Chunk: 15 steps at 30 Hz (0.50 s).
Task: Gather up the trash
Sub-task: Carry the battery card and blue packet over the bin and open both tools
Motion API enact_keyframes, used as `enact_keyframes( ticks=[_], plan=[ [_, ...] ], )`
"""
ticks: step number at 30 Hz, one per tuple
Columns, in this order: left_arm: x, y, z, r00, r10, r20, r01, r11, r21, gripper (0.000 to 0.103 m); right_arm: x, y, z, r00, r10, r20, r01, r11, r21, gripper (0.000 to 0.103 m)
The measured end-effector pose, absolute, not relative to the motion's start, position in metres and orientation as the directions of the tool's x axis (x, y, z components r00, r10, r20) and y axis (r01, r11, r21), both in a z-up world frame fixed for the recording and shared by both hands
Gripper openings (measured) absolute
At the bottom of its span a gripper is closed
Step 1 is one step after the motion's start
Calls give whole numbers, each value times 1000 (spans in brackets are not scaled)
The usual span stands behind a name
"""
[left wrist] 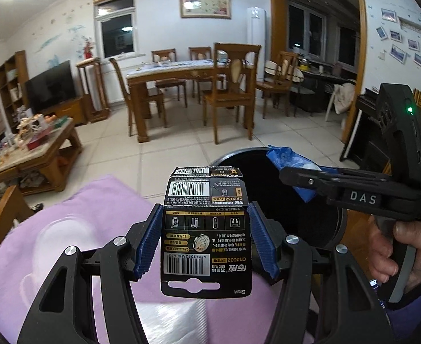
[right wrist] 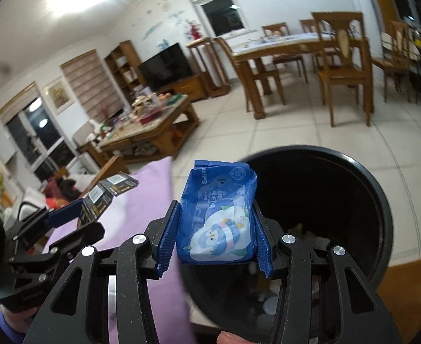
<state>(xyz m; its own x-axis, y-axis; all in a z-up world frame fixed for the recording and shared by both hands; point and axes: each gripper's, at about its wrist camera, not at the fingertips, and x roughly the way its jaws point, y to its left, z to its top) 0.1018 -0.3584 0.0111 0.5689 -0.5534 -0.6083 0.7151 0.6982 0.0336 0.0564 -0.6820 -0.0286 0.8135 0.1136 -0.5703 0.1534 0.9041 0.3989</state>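
My left gripper [left wrist: 206, 236] is shut on a black battery box [left wrist: 206, 229] with barcodes, its blue pads pressing on both sides. It hangs over a purple cloth, just left of a black trash bin [left wrist: 296, 200]. My right gripper [right wrist: 214, 233] is shut on a blue wet-wipe packet [right wrist: 219, 223] with a penguin picture. The packet is held over the left rim of the trash bin [right wrist: 339, 197], which holds some scraps at its bottom. From the left wrist view the right gripper [left wrist: 287, 176] reaches in from the right, the blue packet [left wrist: 285, 159] above the bin.
A purple cloth [left wrist: 75, 229] lies below and left of the bin. A cluttered wooden coffee table [left wrist: 38, 149] stands at the left. A dining table [left wrist: 181, 74] with several chairs stands across the tiled floor [left wrist: 167, 149]. A person's hand [left wrist: 396, 246] grips the right tool.
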Motion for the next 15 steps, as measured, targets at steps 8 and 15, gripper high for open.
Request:
enact_keyframes(
  ticks=[8,15],
  plan=[
    [112,-400,-13,515,-556,-652,751,660,30,59,57,-728,-62,801,94,-591,220,872,437,48],
    [120,-420,-30,492,-543,-681,765,642,41,59,63,-743,-82,790,80,-607,264,850,456,48]
  ],
)
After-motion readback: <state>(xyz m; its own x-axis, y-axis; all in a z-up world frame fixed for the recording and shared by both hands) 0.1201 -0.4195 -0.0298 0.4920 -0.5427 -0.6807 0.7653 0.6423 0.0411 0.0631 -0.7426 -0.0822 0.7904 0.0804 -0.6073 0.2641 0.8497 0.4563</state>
